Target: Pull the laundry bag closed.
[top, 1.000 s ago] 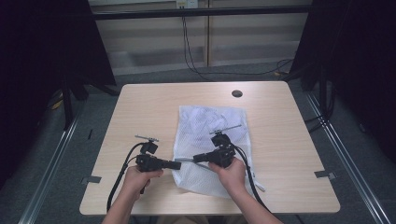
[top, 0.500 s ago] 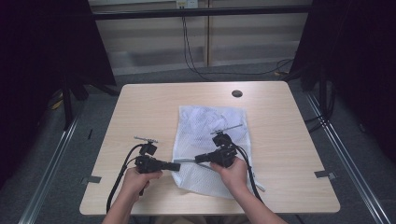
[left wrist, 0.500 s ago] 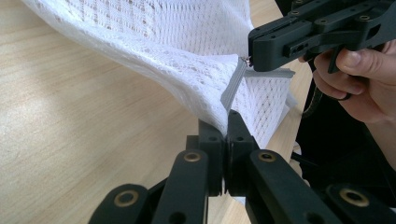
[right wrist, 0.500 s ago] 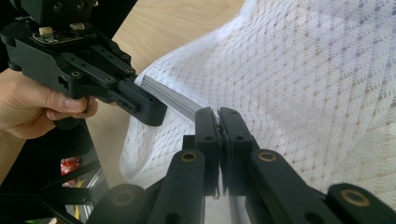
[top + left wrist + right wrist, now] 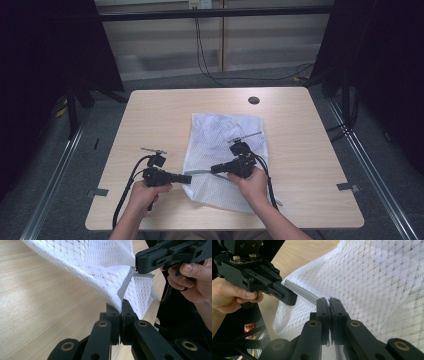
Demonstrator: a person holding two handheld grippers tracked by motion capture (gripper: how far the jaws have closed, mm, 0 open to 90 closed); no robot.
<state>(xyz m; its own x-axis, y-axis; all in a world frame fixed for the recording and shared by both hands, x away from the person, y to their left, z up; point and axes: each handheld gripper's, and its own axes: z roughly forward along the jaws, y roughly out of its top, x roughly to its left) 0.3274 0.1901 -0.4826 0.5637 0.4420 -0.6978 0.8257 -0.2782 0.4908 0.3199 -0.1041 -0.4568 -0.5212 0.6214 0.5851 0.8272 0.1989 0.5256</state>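
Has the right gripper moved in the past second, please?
No. In the high view the right gripper sits where it did against the table's dark hole, shut on the bag's zipper.

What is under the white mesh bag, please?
The wooden table lies under the mesh bag. Both grippers pinch its grey zipper. The inside is not readable.

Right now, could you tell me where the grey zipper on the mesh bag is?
In the high view, the zipper runs along the mesh bag's near left edge, stretched between the left claw and the right claw.
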